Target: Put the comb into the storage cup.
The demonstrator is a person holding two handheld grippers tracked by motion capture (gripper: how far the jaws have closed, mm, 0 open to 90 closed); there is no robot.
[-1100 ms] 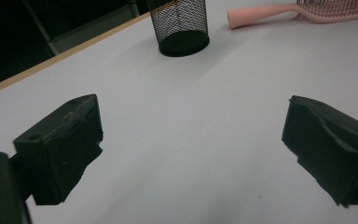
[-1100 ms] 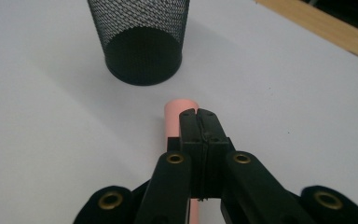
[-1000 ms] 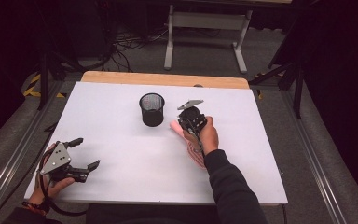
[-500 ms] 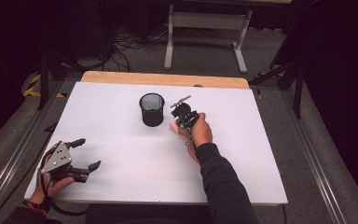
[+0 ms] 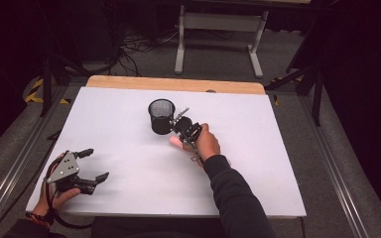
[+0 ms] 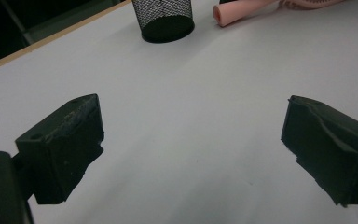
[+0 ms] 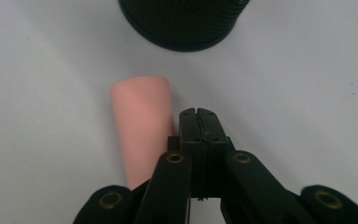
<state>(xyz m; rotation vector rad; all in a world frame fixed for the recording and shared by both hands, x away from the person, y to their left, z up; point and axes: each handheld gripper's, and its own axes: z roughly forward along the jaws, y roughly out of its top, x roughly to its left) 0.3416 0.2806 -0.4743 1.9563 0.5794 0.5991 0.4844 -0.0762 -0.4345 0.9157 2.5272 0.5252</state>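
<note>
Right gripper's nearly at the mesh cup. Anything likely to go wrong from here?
The right gripper has its jaws shut with nothing between them; the pink foam cylinder lies on the white table beside them, so a grasp now would miss. The black mesh cup stands close ahead and could be knocked over.

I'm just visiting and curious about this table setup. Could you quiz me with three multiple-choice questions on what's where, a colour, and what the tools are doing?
1. Where does the mesh cup stand?
A. the table's far middle
B. near left corner
C. the floor

2. What colour is the tube beside the right gripper?
A. green
B. pink
C. blue

3. How do the left gripper's jaws stand?
A. shut
B. clamped on the cup
C. wide open

Answers: 1 A, the high view shows it there. 2 B, plain in the right gripper view. 3 C, bare table shows between them.
</note>
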